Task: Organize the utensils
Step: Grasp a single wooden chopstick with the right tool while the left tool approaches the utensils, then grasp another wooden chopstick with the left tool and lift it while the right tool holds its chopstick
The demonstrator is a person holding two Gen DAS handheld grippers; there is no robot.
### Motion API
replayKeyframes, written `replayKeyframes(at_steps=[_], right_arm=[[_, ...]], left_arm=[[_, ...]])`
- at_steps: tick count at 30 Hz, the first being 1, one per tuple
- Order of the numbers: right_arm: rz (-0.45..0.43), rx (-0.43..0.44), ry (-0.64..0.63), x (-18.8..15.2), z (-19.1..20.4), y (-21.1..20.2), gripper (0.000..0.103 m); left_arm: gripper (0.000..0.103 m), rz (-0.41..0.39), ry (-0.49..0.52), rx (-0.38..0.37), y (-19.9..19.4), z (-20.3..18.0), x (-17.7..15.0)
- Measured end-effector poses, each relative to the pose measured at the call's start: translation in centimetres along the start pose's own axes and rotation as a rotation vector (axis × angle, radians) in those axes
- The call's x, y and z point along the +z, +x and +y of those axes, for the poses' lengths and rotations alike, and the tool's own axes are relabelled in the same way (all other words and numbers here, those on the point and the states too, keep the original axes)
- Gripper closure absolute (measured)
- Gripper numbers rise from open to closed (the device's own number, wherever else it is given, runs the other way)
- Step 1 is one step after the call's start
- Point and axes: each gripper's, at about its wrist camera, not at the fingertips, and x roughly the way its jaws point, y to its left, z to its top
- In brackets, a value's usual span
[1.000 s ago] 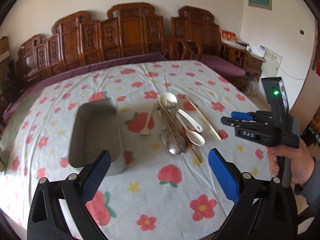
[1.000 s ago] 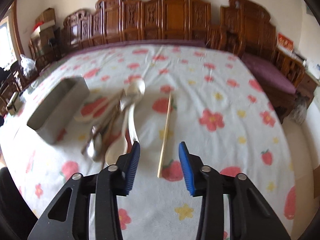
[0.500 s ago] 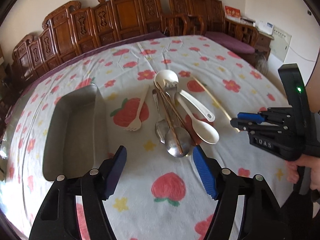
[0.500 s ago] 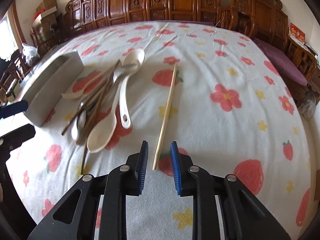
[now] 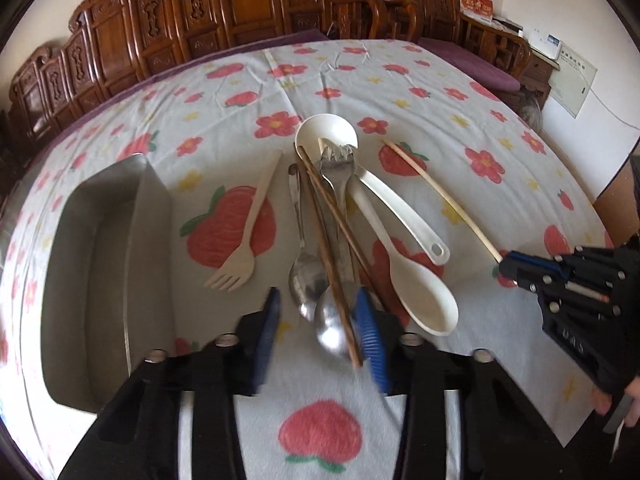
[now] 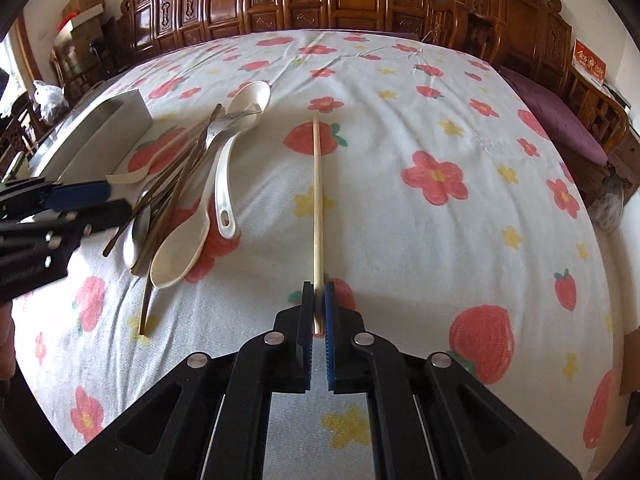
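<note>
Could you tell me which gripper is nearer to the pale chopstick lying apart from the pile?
Right. The right gripper is shut on the near end of the pale chopstick. The left gripper is off to its left, open around the utensil pile.

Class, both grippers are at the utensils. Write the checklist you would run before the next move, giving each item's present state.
1. Right gripper shut on the pale chopstick: ok.
2. Chopstick gripped at its near end, clear of the pile: ok.
3. Left gripper open around the metal spoons and brown chopsticks: ok.
4. Left gripper holding anything: not ok.
5. Metal tray unobstructed: ok.
6. Grip firmness: cannot tell.
</note>
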Motion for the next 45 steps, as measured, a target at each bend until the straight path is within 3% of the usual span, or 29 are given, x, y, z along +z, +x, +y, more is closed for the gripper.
replayKeyframes(at_steps=[3, 9, 13, 18, 19, 20, 23, 35, 45], right_arm=[[0.003, 0.0, 0.003, 0.0, -0.2, 0.0, 0.097], [0.003, 0.011, 0.018, -0.1, -0.8, 0.0, 0.097], [0.003, 0.01, 0.016, -0.1, -0.8, 0.0, 0.097], [0.003, 0.01, 0.017, -0.1, -0.7, 0.0, 0.097], [0.003, 0.009, 0.017, -0.1, -0.8, 0.0, 0.097], [0.003, 0.01, 0.017, -0.1, -0.8, 0.0, 0.097], [0.001, 0.012, 0.023, -0.1, -0.8, 0.0, 0.097], [-0.059, -0.004, 0.04, 0.6, -1.2, -1.4, 0.098], [-0.059, 0.008, 0.019, 0.4, -0.1, -1.4, 0.098]], left_arm=[[0.073, 0.013, -0.017, -0.014, 0.6, 0.2, 0.8], [0.087, 0.064, -0.087, -0.069, 2.3, 1.3, 2.0], [0.088, 0.076, -0.129, -0.099, 2.6, 2.0, 2.4], [0.088, 0.089, -0.108, -0.08, 2.7, 1.7, 2.9], [0.09, 0.088, -0.096, -0.071, 2.7, 1.5, 2.8], [0.098, 0.088, -0.093, -0.07, 2.7, 1.5, 2.9], [0.098, 0.092, -0.081, -0.064, 2.4, 1.2, 2.6], [0.1, 0.007, -0.071, -0.069, -1.7, 1.8, 1.3], [0.1, -0.037, -0.055, -0.072, -5.2, 1.9, -0.9]])
